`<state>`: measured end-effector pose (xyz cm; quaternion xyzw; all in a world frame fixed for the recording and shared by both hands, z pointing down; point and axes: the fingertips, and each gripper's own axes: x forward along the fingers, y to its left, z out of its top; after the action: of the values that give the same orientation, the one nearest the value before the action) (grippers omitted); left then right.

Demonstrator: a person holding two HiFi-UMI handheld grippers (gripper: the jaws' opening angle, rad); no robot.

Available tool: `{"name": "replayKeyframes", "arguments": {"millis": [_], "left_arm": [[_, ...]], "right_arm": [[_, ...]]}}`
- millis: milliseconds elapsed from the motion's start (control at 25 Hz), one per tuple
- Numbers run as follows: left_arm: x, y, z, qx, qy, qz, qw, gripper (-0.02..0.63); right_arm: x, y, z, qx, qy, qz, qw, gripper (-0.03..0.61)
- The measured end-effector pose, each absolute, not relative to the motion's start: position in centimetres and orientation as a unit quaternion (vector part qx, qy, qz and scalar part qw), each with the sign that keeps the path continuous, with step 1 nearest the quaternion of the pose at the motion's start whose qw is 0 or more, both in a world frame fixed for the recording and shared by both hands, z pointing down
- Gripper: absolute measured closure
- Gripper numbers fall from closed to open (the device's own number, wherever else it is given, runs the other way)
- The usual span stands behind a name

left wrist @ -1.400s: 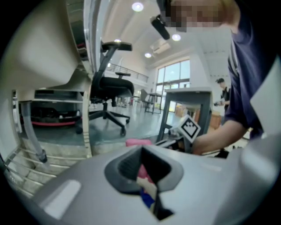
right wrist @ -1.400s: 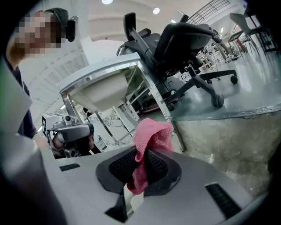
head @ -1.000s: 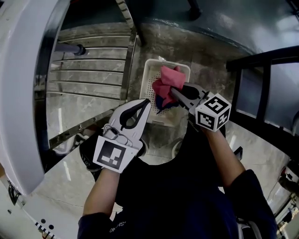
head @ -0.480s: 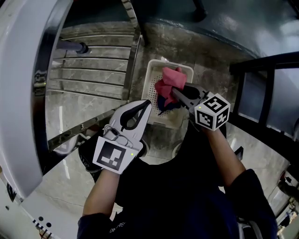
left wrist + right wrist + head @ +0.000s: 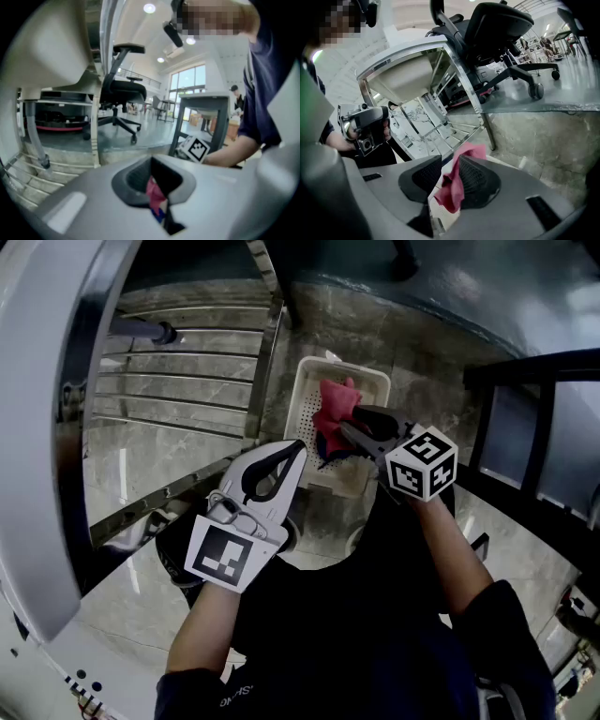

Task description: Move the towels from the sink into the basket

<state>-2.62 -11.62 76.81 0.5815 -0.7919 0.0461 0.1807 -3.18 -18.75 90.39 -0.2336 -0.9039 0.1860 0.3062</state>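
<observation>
A white perforated basket (image 5: 292, 397) stands on the marble floor ahead of me. A pink towel (image 5: 332, 410) lies bunched in it over a dark blue towel (image 5: 330, 454). My right gripper (image 5: 350, 421) hangs just above the basket. Its jaws have just been opening; the pink towel (image 5: 457, 185) still hangs between them, draped on the right pad with a gap at the left pad. My left gripper (image 5: 297, 446) hovers at the basket's near left corner, shut and empty. In the left gripper view the shut left gripper (image 5: 151, 160) shows pink and blue cloth behind it.
The white sink (image 5: 405, 77) on its steel frame rises at the left, with a slatted rack (image 5: 178, 381) underneath. A black frame (image 5: 525, 418) stands to the right. A black office chair (image 5: 499, 26) sits beyond the basket.
The right gripper has sunk slightly towards the basket and its jaws have parted. The pink towel has dropped lower into the basket. The left gripper has kept still.
</observation>
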Motion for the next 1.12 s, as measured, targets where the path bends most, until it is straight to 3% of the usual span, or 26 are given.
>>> {"name": "replayKeyframes", "arguments": {"millis": [760,1120], "left_arm": [[-2.2,-11.3,76.0,0.611,-0.770,0.041,0.180,0.611],[1.2,-12.3,69.3,0.667,-0.707,0.064,0.224,0.611]], "right_arm": [[-4.3,-20.6,89.1,-0.172,-0.924,0.219,0.263,0.481],[-2.6,-20.7,79.7,-0.144,-0.920,0.241,0.274,0.523]]}}
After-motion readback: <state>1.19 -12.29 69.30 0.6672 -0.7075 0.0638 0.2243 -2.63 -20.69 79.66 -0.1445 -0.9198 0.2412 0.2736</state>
